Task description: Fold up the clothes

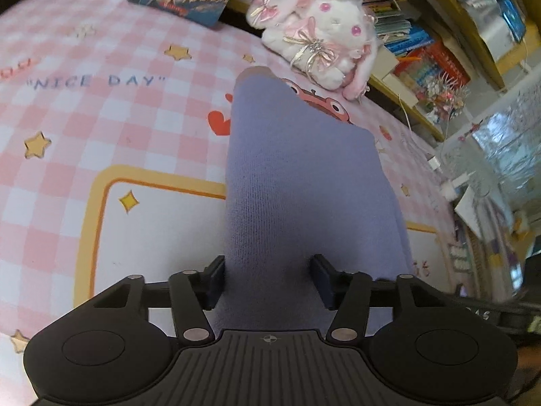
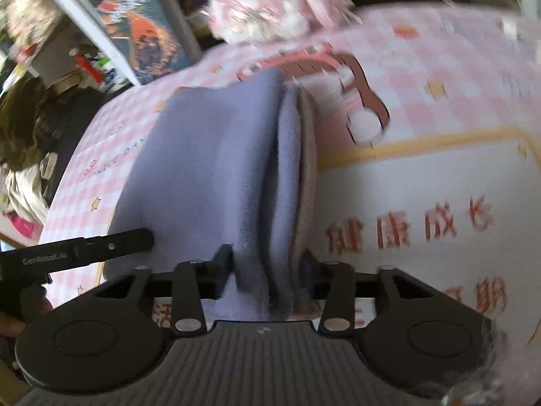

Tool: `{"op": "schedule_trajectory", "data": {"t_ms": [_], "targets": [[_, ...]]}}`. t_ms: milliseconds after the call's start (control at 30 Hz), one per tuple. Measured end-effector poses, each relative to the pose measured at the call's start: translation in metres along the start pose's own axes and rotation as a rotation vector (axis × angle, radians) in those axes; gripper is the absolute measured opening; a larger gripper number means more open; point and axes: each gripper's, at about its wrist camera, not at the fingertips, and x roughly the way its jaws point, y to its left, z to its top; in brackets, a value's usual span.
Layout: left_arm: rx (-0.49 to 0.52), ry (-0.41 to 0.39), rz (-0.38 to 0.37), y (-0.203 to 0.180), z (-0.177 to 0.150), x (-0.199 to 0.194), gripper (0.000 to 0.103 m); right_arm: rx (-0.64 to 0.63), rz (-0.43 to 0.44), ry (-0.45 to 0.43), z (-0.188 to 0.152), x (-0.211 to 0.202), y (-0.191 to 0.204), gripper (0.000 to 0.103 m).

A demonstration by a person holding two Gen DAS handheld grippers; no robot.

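A pink checked cloth (image 1: 101, 118) covers the counter. On it, in front of a plush rabbit (image 1: 321, 30), lies the folded lilac garment (image 1: 304, 186), its near end lifted. Left tongs (image 1: 268, 279), half open, grasp that end's one side; right tongs (image 2: 267, 270), narrower, clench its layered edge beside them.

Lavender knit garment (image 1: 304, 186) lies folded lengthwise on the pink checked surface (image 1: 101, 118), a long narrow strip. Stacked layer edges show along one side; a fold bunches at my end.
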Motion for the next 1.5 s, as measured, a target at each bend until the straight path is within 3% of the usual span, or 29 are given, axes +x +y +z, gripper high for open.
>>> {"op": "schedule_trajectory", "data": {"t_ms": [200, 333, 467, 700, 900, 1000, 1067, 1133, 1300, 1333, 1367, 1400, 1500], "targets": [[-0.033, -0.002, -0.036, 0.002, -0.003, 0.008, 0.059, 0.048, 0.051, 0.017, 0.000, 0.008, -0.009, 0.053], [-0.011, -0.025, -0.021, -0.003, -0.005, 0.003, 0.047, -0.004, 0.055, 0.012, 0.001, 0.008, -0.003, 0.037], [0.036, -0.060, -0.023, -0.013, -0.007, -0.007, 0.042, -0.070, 0.060, -0.033, 0.001, -0.002, 0.003, 0.025], [0.109, -0.122, -0.036, -0.029, -0.005, -0.023, 0.041, -0.202, 0.042, -0.118, 0.003, -0.021, 0.022, 0.022], [0.099, -0.054, -0.029, -0.026, -0.012, -0.017, 0.042, -0.211, 0.037, -0.072, 0.002, -0.022, 0.019, 0.022], [0.076, -0.006, -0.028, -0.019, -0.011, -0.011, 0.048, -0.170, 0.031, -0.012, 0.003, -0.017, 0.010, 0.030], [0.052, 0.022, -0.030, -0.013, -0.007, -0.006, 0.050, -0.130, 0.012, 0.032, 0.007, -0.011, 0.002, 0.053], [0.030, 0.031, -0.038, -0.007, -0.003, -0.001, 0.055, -0.091, 0.006, 0.061, 0.012, -0.004, -0.007, 0.062], [-0.032, 0.037, -0.072, 0.001, 0.003, 0.011, 0.055, 0.014, 0.069, 0.104, 0.020, 0.011, -0.019, 0.066], [-0.041, 0.043, -0.077, 0.001, 0.002, 0.012, 0.054, 0.021, 0.079, 0.101, 0.021, 0.012, -0.019, 0.065], [-0.036, 0.039, -0.074, 0.000, 0.001, 0.013, 0.054, 0.017, 0.086, 0.103, 0.021, 0.014, -0.017, 0.050], [-0.032, 0.036, -0.070, -0.002, 0.000, 0.013, 0.052, 0.004, 0.088, 0.103, 0.021, 0.015, -0.014, 0.050], [-0.005, 0.011, -0.066, -0.006, -0.001, 0.006, 0.045, -0.059, 0.097, 0.082, 0.020, 0.012, -0.006, 0.036]]}}
